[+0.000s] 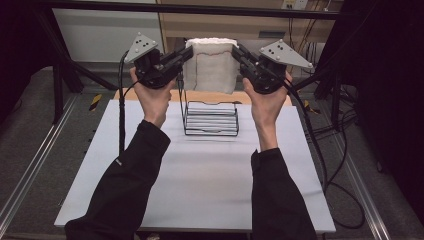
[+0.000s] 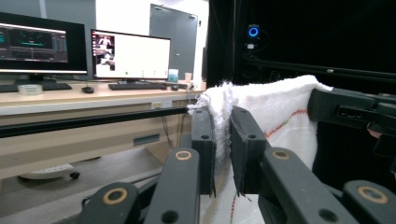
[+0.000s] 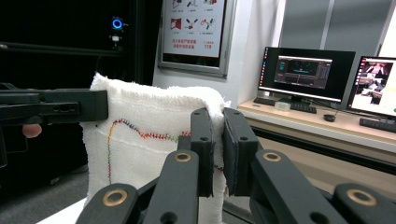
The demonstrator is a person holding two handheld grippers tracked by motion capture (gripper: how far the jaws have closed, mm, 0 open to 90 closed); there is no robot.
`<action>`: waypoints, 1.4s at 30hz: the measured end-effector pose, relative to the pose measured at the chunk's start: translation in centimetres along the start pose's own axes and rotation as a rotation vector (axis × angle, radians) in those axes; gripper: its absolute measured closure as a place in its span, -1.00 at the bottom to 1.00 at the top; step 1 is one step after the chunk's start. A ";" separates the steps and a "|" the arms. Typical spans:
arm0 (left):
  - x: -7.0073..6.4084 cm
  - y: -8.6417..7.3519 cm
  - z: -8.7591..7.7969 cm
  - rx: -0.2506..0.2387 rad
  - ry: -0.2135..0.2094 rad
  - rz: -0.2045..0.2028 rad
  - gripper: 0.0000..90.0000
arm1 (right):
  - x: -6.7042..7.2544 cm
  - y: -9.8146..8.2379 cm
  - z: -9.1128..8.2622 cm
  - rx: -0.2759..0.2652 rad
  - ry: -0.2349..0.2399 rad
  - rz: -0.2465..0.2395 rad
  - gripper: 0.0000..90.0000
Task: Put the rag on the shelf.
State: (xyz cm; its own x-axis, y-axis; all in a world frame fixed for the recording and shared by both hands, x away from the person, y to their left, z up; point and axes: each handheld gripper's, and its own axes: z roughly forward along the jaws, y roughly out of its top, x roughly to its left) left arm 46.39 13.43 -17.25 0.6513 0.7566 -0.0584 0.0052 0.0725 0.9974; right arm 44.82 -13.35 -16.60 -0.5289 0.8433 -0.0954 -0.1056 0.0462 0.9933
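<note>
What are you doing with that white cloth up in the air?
A person holds a pair of tongs in each hand and has lifted a white towel above the table. The left tongs pinch one top corner and the right tongs pinch the other, so the towel hangs folded between them. Below it, a black wire rack stands on the white table.

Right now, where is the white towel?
In the high view the white towel hangs in the air above the wire rack, stretched between the left tongs and the right tongs.
</note>
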 end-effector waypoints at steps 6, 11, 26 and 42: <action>0.8 0.5 0.5 -0.001 0.012 -0.007 0.79 | -0.2 0.5 1.0 -0.005 0.005 -0.002 0.86; 1.2 0.8 1.0 0.007 0.024 0.005 0.79 | -0.5 0.7 1.8 0.001 0.002 -0.004 0.86; 2.5 1.1 3.6 0.024 0.041 -0.003 0.79 | -2.1 0.7 3.8 0.010 -0.014 0.000 0.86; 4.1 -0.2 5.6 0.043 0.048 0.000 0.79 | -3.5 -0.8 6.1 0.040 -0.013 0.023 0.86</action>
State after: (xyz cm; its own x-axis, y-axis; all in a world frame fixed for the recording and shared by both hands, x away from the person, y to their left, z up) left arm 53.27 12.88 -17.42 0.6140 0.7871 -0.0598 0.0388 0.0455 0.9982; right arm 51.88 -13.12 -16.71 -0.5194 0.8515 -0.0719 -0.0599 0.0476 0.9971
